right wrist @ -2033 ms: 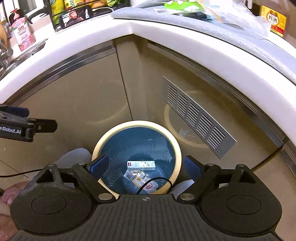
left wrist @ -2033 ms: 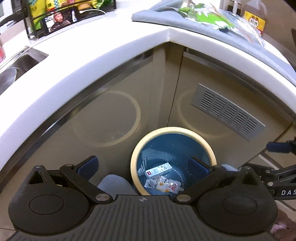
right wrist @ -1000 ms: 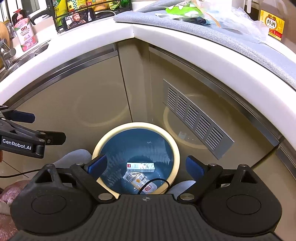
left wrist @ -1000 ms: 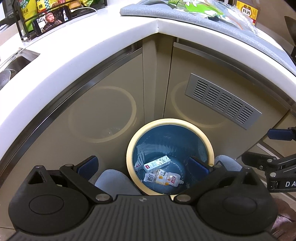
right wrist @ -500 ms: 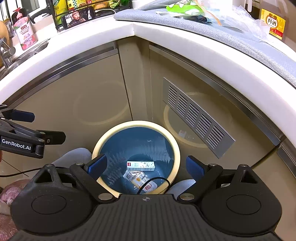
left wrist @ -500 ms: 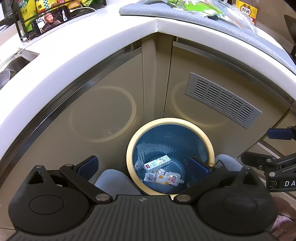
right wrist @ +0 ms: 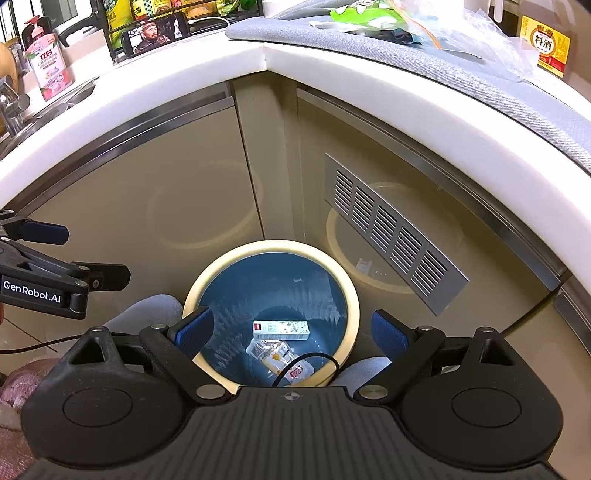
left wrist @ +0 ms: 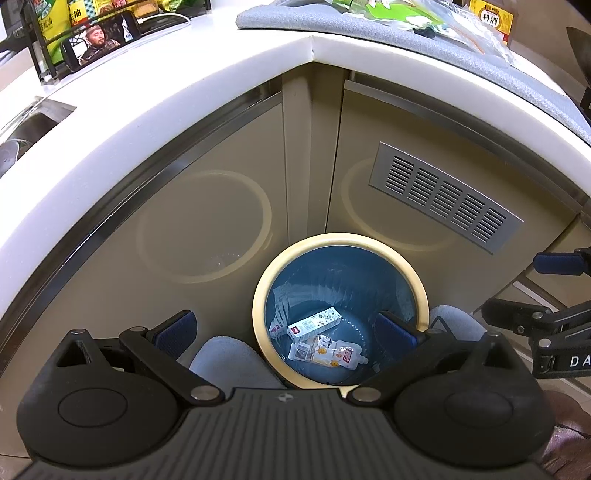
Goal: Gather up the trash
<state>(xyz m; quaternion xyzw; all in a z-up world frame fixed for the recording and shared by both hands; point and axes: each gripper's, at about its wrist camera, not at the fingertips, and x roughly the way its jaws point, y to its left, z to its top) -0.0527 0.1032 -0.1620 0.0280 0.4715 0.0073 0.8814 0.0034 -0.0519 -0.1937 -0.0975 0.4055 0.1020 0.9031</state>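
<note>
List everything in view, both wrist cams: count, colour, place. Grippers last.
trash bin: 1, blue inside with cream rim, on floor at the cabinet corner
small carton: 1, white with red end, lying in bin
clear pouch: 1, transparent with yellow and red print, in bin beside carton
vent grille: 1, silver, on right cabinet door
countertop: 1, white, L-shaped above cabinets
grey mat: 1, on right counter, under green and clear packaging
phone: 1, screen lit, propped in a black rack
soap bottle: 1, pink, by the sink
yellow-labelled bottle: 1, far right counter
left hand-held gripper: 1, black with blue pads, open, empty
right hand-held gripper: 1, same, open, empty
</note>
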